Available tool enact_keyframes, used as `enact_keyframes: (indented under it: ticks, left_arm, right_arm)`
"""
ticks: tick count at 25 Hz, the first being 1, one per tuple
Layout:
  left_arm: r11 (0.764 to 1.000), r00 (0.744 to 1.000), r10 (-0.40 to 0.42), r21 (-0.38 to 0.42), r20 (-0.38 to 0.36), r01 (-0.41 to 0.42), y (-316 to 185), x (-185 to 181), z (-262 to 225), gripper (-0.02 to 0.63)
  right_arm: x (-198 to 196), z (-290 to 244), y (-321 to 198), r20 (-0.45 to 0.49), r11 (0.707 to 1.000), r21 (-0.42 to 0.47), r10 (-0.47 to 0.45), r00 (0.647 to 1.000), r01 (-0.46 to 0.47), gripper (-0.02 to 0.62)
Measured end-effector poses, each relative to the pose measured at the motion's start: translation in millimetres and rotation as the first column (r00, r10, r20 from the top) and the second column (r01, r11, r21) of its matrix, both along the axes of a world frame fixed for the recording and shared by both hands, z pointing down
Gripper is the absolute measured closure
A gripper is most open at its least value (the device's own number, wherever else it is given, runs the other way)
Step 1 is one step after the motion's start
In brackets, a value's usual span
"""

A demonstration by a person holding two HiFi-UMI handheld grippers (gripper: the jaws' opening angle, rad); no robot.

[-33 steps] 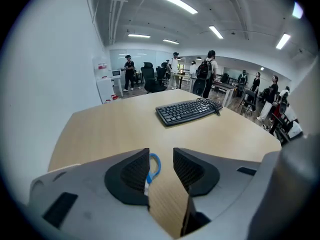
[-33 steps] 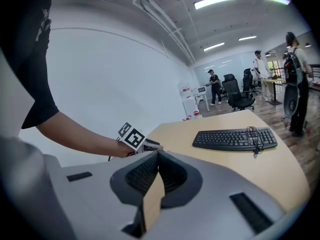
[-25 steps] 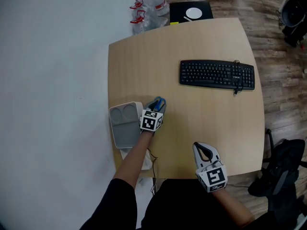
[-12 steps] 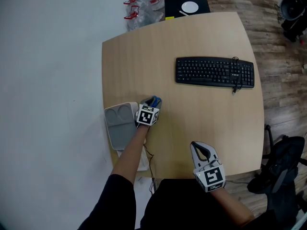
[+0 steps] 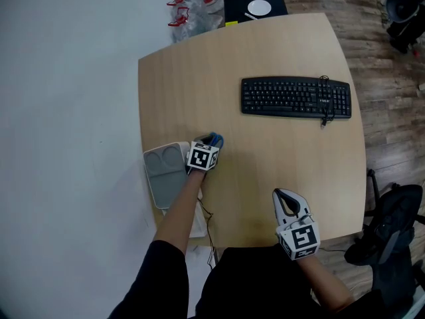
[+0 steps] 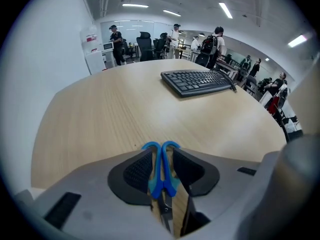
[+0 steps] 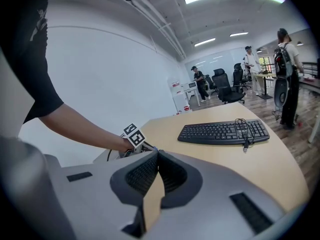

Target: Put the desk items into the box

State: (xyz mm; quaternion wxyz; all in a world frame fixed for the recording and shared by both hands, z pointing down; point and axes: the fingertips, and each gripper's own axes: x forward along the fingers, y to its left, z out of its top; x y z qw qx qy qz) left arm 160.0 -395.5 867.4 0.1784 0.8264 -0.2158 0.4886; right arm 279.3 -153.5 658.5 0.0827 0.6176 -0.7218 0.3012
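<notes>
Blue-handled scissors (image 6: 161,170) sit between the pads of my left gripper (image 5: 214,140), with the blades pointing back towards the camera. The jaws are closing on the handles, and both pads touch them. This gripper hovers over the table just right of the grey box (image 5: 165,171), which lies at the table's left edge. A black keyboard (image 5: 295,97) with its cable lies at the far right of the table. My right gripper (image 5: 287,200) is near the front edge, shut, with its fingertips together and nothing in it. In the right gripper view, the left gripper's marker cube (image 7: 133,135) shows beyond the jaws.
The table is light wood (image 5: 265,165). Water bottles (image 5: 192,8) and a black cabinet with a white plate (image 5: 255,6) stand on the floor beyond its far edge. A black backpack (image 5: 392,224) lies on the floor at the right. People stand far off.
The left gripper stays beside the box with the scissors in it. The right gripper has shifted a little to the right along the front edge. The head view has shifted slightly.
</notes>
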Motion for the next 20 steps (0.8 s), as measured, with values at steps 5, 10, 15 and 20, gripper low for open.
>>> enact_keyframes:
  ticks: [5, 10, 15, 20]
  left_arm:
    - [1.0, 1.0, 0.0, -0.015, -0.001, 0.0, 1.6, 2.8, -0.8, 0.526]
    - [0.999, 1.0, -0.017, -0.032, -0.015, 0.017, 8.9, 3.6, -4.8, 0.529]
    - [0.995, 0.99, -0.096, -0.033, -0.101, 0.093, 14.6, 0.7, -30.9, 0.529]
    - [0.989, 0.961, -0.148, -0.026, -0.235, 0.146, 25.6, -1.0, -76.5, 0.531]
  right_arm:
    - [11.8, -1.8, -0.2, -0.019, 1.0, -0.001, 0.024, 1.0, -0.024, 0.535]
    - [18.0, -9.2, 1.9, -0.033, 0.999, 0.013, 0.047, 0.998, -0.046, 0.535]
    - [16.9, -28.6, -6.5, -0.055, 0.997, 0.063, 0.036, 0.998, -0.033, 0.535]
    - [3.9, -49.9, -3.8, -0.088, 0.993, 0.117, 0.017, 0.996, -0.007, 0.535]
